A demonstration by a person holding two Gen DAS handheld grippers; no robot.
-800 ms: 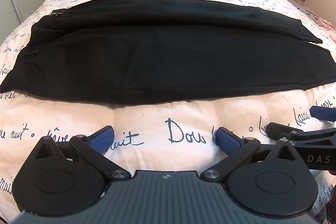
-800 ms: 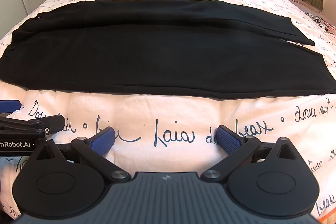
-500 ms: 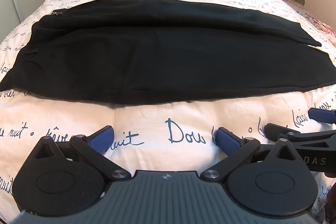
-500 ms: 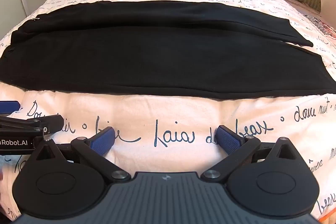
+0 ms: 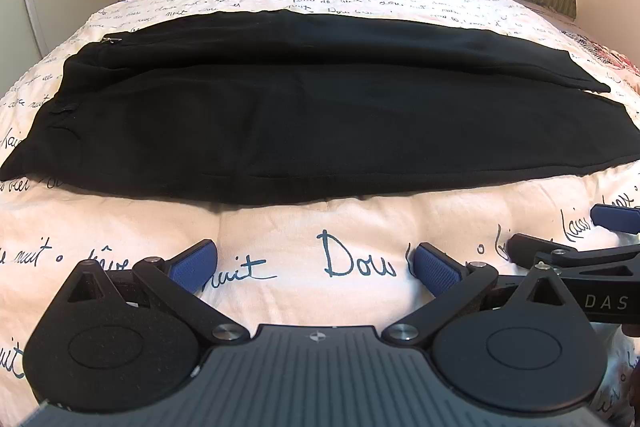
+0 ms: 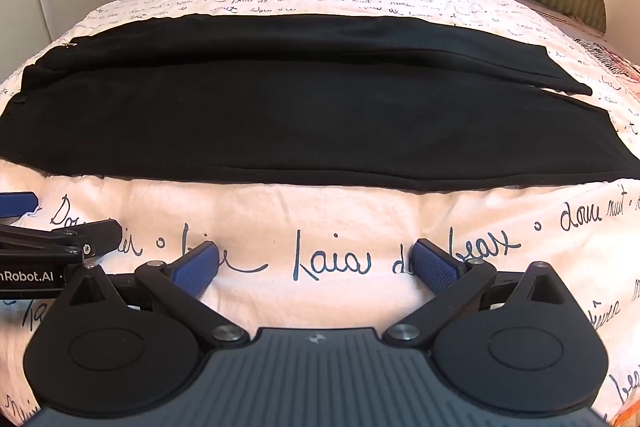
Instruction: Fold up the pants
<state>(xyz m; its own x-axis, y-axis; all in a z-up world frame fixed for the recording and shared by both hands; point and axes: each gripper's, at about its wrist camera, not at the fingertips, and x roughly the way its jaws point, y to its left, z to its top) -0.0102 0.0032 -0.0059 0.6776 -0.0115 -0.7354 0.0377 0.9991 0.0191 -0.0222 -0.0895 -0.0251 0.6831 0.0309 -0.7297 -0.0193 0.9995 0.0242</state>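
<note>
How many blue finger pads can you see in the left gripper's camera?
3. Two are the left gripper's own pads, one low left and one low right, spread apart. The third is at the right edge, on the right gripper; its other pad may be hidden.

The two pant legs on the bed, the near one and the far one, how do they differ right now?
The near leg shows as a wide band; the far leg is a narrower strip behind it. On the right, the near leg's cuff reaches further than the far leg's, which tapers to a point. A small zipper pull shows at the far leg's left end, none on the near leg. Both are black, flat on the bedspread, untouched by either gripper.
</note>
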